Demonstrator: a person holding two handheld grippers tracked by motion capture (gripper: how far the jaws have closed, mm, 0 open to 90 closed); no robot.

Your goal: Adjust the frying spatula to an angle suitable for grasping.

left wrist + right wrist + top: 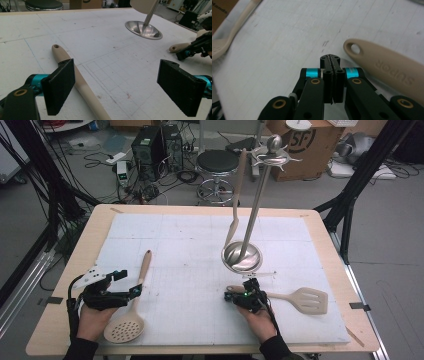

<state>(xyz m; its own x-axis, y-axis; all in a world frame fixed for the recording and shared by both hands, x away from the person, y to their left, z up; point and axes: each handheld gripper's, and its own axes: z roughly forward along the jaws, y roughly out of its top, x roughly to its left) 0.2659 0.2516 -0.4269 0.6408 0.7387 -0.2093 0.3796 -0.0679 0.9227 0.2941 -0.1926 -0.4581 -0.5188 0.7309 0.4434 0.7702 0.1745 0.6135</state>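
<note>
Right gripper [243, 291]: jaws pressed together, empty, just beside the handle end of the slotted spatula [295, 298], which lies flat on the white mat [190, 245]. Left gripper [125, 282]: jaws spread wide, one pad over the skimmer [131, 312] handle, nothing pinched.

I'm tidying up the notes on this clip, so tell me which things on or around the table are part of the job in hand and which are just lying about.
In the job:
skimmer, by the open left gripper
slotted turner, beside the shut right gripper
utensil stand
hung spoon

Lying about:
stool
cardboard box
computer towers
</note>
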